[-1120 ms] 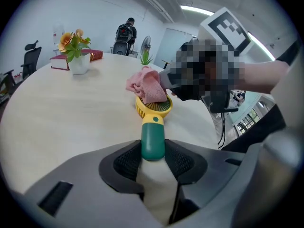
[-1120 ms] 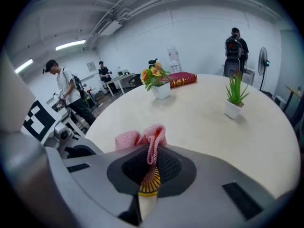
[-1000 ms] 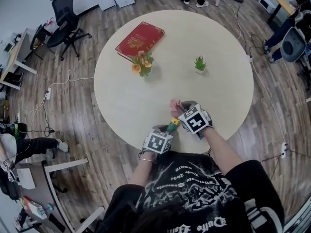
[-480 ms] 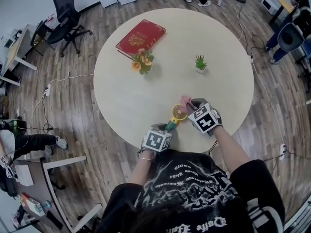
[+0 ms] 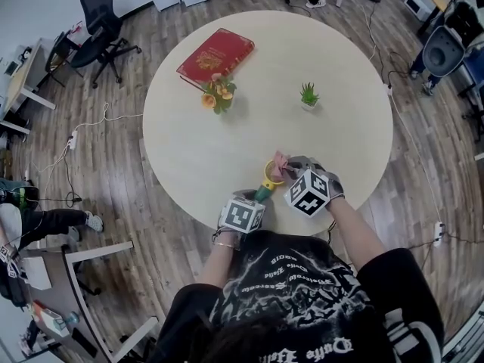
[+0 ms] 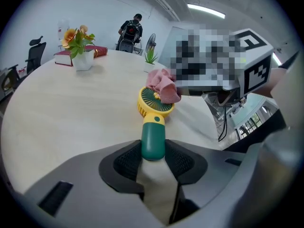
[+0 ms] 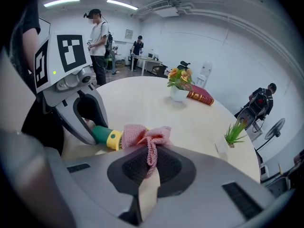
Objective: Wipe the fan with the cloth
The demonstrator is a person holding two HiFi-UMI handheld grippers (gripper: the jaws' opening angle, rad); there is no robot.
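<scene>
A small hand fan with a yellow round head and a green handle lies near the table's front edge. My left gripper is shut on the green handle, the head pointing away from it. My right gripper is shut on a bunched pink knitted cloth. The cloth rests on the far right side of the fan's head and covers part of it. In the right gripper view the handle shows to the left of the cloth.
On the round cream table stand a pot of orange flowers, a red book behind it and a small green plant. Office chairs and people stand around the room.
The right gripper has rolled and shifted the cloth across the fan's head. The left gripper has kept the fan still.
</scene>
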